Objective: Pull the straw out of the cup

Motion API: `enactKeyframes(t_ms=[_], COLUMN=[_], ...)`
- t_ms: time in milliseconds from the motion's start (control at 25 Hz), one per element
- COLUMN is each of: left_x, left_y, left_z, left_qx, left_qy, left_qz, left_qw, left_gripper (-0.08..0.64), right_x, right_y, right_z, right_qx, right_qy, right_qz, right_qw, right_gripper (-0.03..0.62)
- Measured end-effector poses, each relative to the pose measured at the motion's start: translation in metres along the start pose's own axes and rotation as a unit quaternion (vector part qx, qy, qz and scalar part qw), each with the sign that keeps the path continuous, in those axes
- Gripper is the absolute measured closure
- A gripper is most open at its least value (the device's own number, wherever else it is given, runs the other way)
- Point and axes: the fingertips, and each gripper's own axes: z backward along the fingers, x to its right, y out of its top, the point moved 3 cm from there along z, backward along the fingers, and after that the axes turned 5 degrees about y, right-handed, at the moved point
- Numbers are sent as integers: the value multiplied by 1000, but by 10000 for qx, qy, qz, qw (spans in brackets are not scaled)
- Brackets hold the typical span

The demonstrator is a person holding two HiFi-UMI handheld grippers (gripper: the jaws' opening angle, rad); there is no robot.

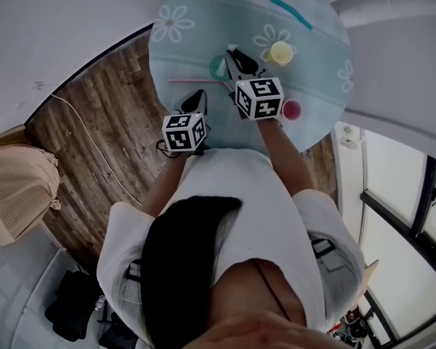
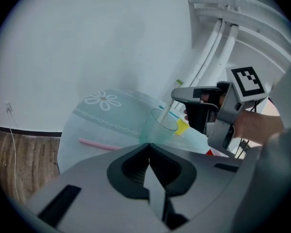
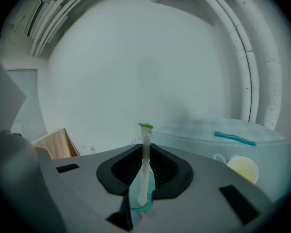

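Right gripper (image 3: 144, 154) first: its fingers (image 3: 196, 181) are closed to a narrow gap and pinching the straw (image 3: 146, 140), a pale one with a green tip, squeezed flat where they grip it. The straw's lower end sits in the green cup (image 2: 157, 127), which stands on the near-left part of the round tabletop (image 1: 203, 13), so it is not out of the cup.

Over to the left gripper (image 2: 149, 152) — its fingers (image 2: 106, 178) are pressed together with nothing between them, and their tips sit just on the near side of the green cup. I cannot tell whether they touch it.

Now the count. There are three cups:
- the green one
- a yellow cup (image 1: 281, 51) to the right and a little farther back
- a red cup (image 1: 291, 110) near the right edge

There are three straws too:
- the pale one in the green cup
- a pink straw (image 1: 192, 81) lying flat just left of the green cup
- a teal straw (image 1: 291, 11) lying at the far side, well apart from the rest

Two grippers are working, both on the near side of the tabletop — the right reaching farther than the left.
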Motion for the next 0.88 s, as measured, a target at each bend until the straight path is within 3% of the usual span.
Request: enactKeyframes(t_ms=[200,320,520,880], left_x=[6,8,23,49], left_y=[1,6,15,-5], left_z=[6,10,19,32], left_qx=[119,283,446,448], left_qy=[55,92,24,-62], left_qz=[9,92,-127,-265], left_qw=[9999,9995,9989,9986], left_gripper=[551,551,551,551], right_x=[-5,-8,-10,-13], right_y=[18,27,39,34], right_z=[22,39,67,122], right_qx=[283,505,865,1083], right_qy=[25,4,-1,53], right_qz=[239,213,66,19], right_qw=[9993,9985,9962,9941], right_gripper=[529,529,529,529])
